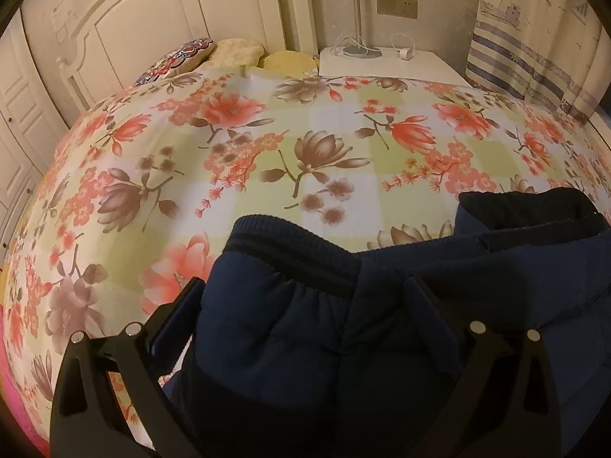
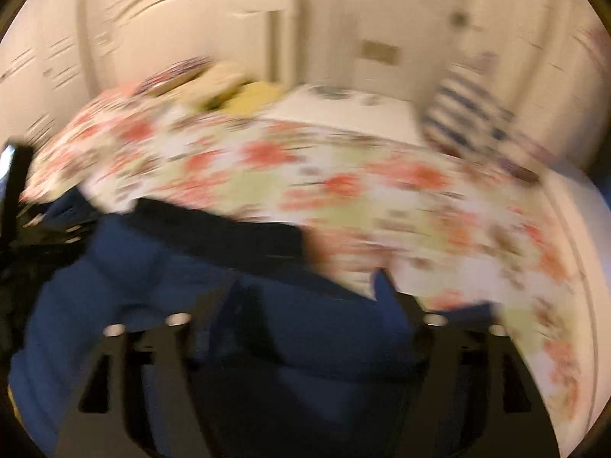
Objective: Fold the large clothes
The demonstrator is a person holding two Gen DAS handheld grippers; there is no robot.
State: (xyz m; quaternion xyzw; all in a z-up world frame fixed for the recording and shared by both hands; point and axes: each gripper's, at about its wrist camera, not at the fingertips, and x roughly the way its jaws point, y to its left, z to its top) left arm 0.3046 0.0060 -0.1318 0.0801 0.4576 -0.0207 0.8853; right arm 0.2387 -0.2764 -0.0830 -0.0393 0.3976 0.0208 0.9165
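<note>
The left tool (image 1: pixel 305 297) stands wide open over the navy trousers (image 1: pixel 290 324), which lie on the flowered bed (image 1: pixel 267 145); contact cannot be told. The right tool (image 2: pixel 305 297) is open over the same trousers (image 2: pixel 133 267), blurred. No writing is legible.

Bed surface: the floral sheet (image 1: pixel 305 145) lies flat and open from the navy garment (image 1: pixel 305 328) to the far end, offering free passage ahead and to the left. Obstructions: pillows (image 1: pixel 214 53) bunched against the headboard (image 1: pixel 152 19) at the far left corner; a white nightstand (image 1: pixel 389 66) just beyond the far edge, carrying a lamp base (image 1: pixel 361 51) and loose cable; a striped curtain (image 1: pixel 530 65) hanging at far right. The garment's ribbed waistband (image 1: pixel 290 252) stands raised directly ahead of the left gripper (image 1: pixel 305 301).
</note>
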